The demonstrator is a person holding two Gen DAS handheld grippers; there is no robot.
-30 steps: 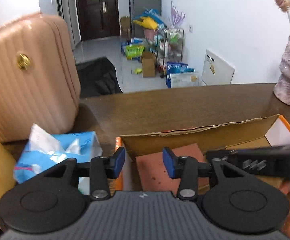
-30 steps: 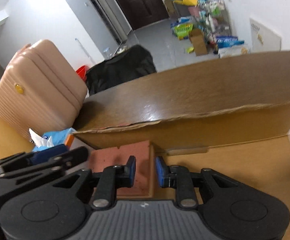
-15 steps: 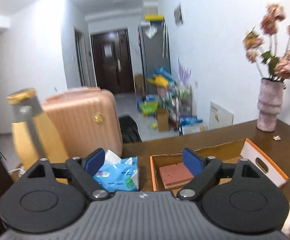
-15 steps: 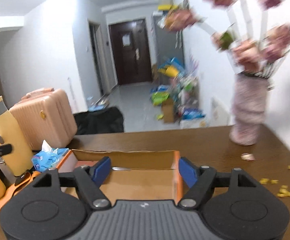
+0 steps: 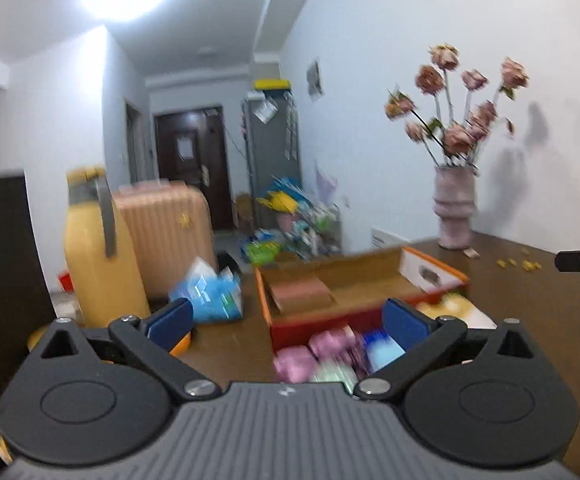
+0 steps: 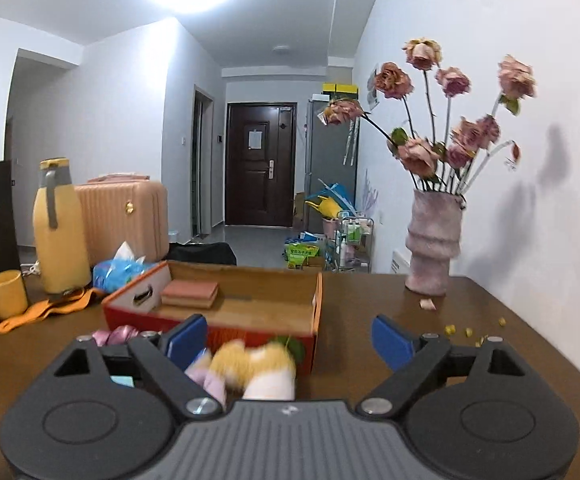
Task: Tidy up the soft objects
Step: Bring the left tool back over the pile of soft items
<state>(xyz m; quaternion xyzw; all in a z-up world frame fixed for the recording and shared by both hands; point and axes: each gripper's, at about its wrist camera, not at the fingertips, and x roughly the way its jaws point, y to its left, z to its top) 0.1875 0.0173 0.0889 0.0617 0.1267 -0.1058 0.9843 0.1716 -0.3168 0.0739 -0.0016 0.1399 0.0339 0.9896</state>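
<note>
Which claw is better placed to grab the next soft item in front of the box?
Left, probably. The left claw, jaws opening and empty, faces the pink bundles before the box. The right claw, also opening and empty, faces only the yellow plush.

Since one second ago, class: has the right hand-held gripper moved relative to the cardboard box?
Yes. The right hand-held gripper has pulled back out of the cardboard box, which now sits ahead of its opening, empty jaws.
</note>
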